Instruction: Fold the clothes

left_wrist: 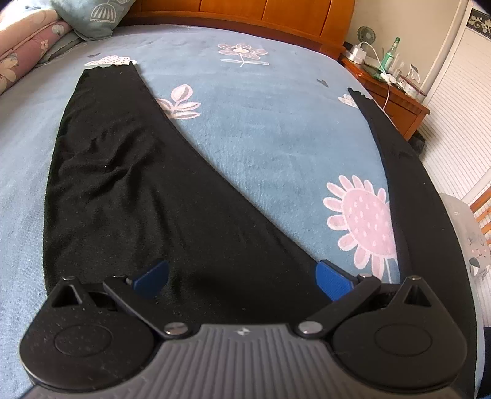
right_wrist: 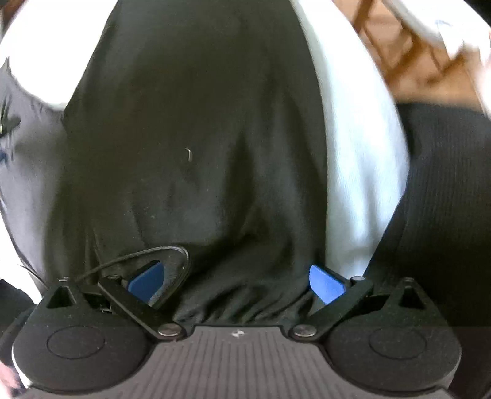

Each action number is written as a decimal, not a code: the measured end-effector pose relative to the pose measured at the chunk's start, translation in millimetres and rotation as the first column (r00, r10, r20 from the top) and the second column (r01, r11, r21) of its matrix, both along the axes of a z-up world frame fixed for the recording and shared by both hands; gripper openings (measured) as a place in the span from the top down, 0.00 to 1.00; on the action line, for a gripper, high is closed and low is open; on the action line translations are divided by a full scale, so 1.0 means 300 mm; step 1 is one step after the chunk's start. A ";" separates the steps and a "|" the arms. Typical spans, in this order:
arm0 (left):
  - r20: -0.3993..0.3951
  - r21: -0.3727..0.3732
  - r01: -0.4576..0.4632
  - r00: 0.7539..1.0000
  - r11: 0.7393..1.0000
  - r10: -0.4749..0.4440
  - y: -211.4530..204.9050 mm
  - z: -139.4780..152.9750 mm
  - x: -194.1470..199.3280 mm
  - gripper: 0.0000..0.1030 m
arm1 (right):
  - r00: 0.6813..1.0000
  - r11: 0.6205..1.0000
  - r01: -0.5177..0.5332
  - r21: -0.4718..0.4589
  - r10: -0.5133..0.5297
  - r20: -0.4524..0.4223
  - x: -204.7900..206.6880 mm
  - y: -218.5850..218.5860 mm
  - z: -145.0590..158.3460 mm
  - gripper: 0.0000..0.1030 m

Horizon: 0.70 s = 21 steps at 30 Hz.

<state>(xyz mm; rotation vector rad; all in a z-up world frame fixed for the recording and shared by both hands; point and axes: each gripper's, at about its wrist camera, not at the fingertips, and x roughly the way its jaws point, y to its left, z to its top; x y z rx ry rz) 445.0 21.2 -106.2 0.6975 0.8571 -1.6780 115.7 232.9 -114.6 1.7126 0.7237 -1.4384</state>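
Black trousers (left_wrist: 129, 190), legs splayed apart

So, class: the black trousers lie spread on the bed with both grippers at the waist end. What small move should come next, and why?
Probably close the left gripper on the waist of the black trousers. Its jaws stand open over the cloth, and the two legs lie apart on the blue bedsheet, so one leg must yet be folded onto the other.

I see a home bedroom: floral bedsheet (left_wrist: 260, 122), wooden headboard (left_wrist: 245, 12), pillow (left_wrist: 92, 15), probably a cluttered nightstand (left_wrist: 389, 89).
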 end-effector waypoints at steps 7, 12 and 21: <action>0.000 0.008 -0.029 1.000 1.000 0.029 -0.022 -0.029 0.013 0.01 | 0.975 0.972 -0.222 -0.077 0.223 0.005 0.079 -0.164 0.076 0.00; 0.096 -0.036 -0.036 0.995 0.999 0.040 -0.037 -0.061 -0.033 0.01 | 0.961 0.923 -0.274 -0.268 0.256 -0.102 -0.028 -0.212 0.247 0.00; 0.159 -0.244 -0.046 0.983 0.969 0.087 0.011 -0.139 -0.096 0.00 | 0.927 0.878 -0.258 -0.404 0.108 -0.358 -0.503 -0.027 0.528 0.00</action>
